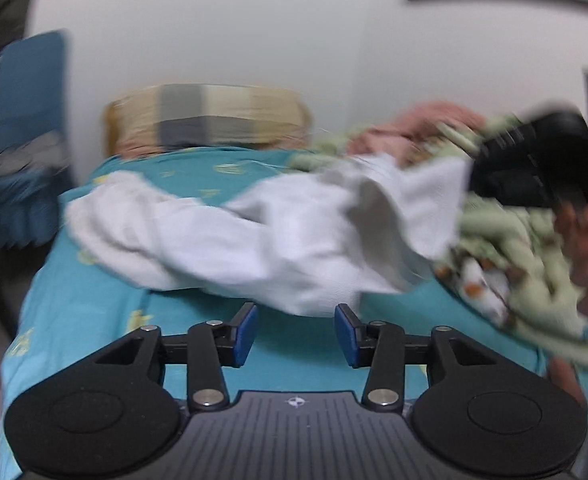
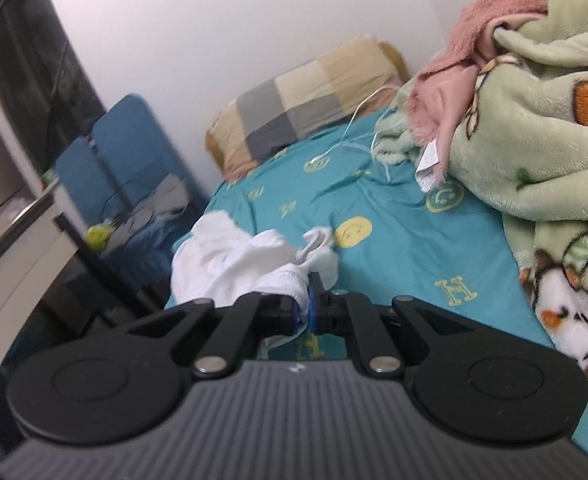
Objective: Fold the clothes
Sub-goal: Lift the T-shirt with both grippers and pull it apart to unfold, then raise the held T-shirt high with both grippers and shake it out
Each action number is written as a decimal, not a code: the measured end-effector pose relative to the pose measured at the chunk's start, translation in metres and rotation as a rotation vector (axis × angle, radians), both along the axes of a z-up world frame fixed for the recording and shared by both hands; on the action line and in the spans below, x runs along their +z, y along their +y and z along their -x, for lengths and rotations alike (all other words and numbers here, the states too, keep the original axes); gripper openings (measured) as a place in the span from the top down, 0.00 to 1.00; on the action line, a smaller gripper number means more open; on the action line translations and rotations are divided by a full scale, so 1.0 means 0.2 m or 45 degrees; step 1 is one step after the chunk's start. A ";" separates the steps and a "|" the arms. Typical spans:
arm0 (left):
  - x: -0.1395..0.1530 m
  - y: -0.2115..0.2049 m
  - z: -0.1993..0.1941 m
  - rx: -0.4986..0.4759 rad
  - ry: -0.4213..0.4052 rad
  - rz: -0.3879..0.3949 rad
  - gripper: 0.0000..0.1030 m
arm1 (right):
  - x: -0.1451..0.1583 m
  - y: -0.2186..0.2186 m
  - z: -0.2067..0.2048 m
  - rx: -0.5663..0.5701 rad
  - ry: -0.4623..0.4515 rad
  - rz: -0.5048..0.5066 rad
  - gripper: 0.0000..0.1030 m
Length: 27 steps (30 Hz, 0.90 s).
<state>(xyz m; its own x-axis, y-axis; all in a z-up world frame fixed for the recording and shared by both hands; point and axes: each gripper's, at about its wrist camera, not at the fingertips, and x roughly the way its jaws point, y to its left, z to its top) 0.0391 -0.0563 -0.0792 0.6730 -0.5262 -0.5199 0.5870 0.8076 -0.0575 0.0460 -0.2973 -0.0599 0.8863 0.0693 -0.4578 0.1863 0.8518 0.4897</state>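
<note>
A white garment [image 1: 277,232] stretches across the teal bed sheet [image 1: 93,304] in the left wrist view, lifted at its right end. My left gripper [image 1: 296,332] is open and empty, its blue pads just below the garment's near edge. My right gripper [image 2: 302,309] is shut on an edge of the white garment [image 2: 249,264], which trails away to the left over the sheet [image 2: 394,256]. In the left wrist view the right gripper [image 1: 526,164] shows as a black shape at the right, holding the cloth's raised end.
A checked pillow [image 2: 306,104] lies at the head of the bed. A green patterned blanket [image 2: 542,128] and a pink fleece [image 2: 474,40] are heaped on the right. A white cable [image 2: 354,136] lies on the sheet. A blue chair [image 2: 125,168] stands to the left.
</note>
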 end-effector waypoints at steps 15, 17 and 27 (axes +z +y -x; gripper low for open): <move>0.01 -0.36 -0.28 -0.208 -0.100 -0.040 0.53 | -0.18 -0.12 0.01 -0.063 -0.007 -0.210 0.92; 0.00 -0.41 -0.34 -0.233 -0.084 -0.007 0.53 | -0.18 -0.13 0.00 -0.064 -0.012 -0.223 0.92; 0.11 -0.33 -0.40 0.083 -0.163 0.280 0.98 | -0.23 -0.13 -0.05 -0.163 0.047 -0.044 0.92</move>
<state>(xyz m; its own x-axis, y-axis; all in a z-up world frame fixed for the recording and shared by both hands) 0.1195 -0.1232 -0.0574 0.7623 -0.5703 -0.3060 0.5476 0.8204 -0.1648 0.0561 -0.3235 -0.1063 0.8715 -0.0267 -0.4896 0.3106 0.8027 0.5091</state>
